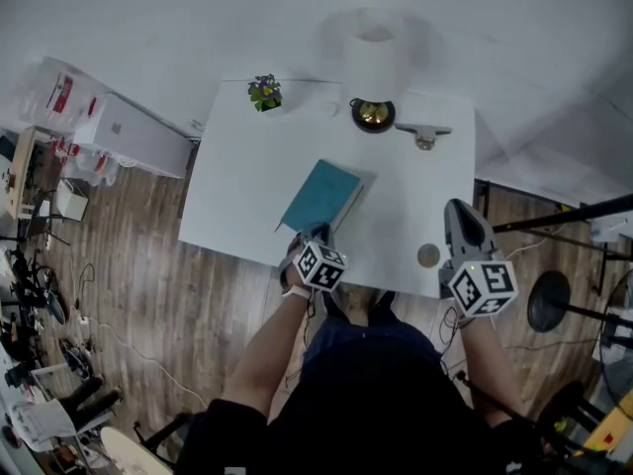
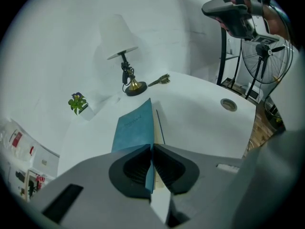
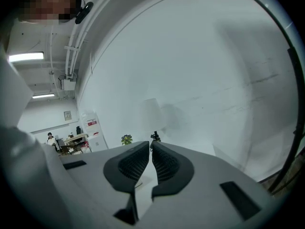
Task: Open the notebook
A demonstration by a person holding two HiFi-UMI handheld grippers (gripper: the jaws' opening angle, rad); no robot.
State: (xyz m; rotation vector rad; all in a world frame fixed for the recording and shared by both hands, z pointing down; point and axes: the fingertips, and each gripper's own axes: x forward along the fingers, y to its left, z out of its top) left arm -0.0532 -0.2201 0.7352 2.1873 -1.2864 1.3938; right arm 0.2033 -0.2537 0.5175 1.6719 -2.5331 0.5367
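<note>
White table (image 1: 237, 186) fills the near ground. At its near edge the left gripper (image 2: 152, 149) pinches the raised cover of the teal notebook (image 2: 136, 125), which stretches away from its jaws. Off to the right, the right gripper (image 3: 150, 148) hovers pressed together and empty. Farther back stand a lamp (image 2: 121, 46) and a small plant (image 2: 76, 102).

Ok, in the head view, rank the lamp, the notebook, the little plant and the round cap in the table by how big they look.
Largest: lamp and notebook, about alike. The lampshade stands nearer the camera, so I won't rank them.
Next: plant.
Smallest: round cap.
</note>
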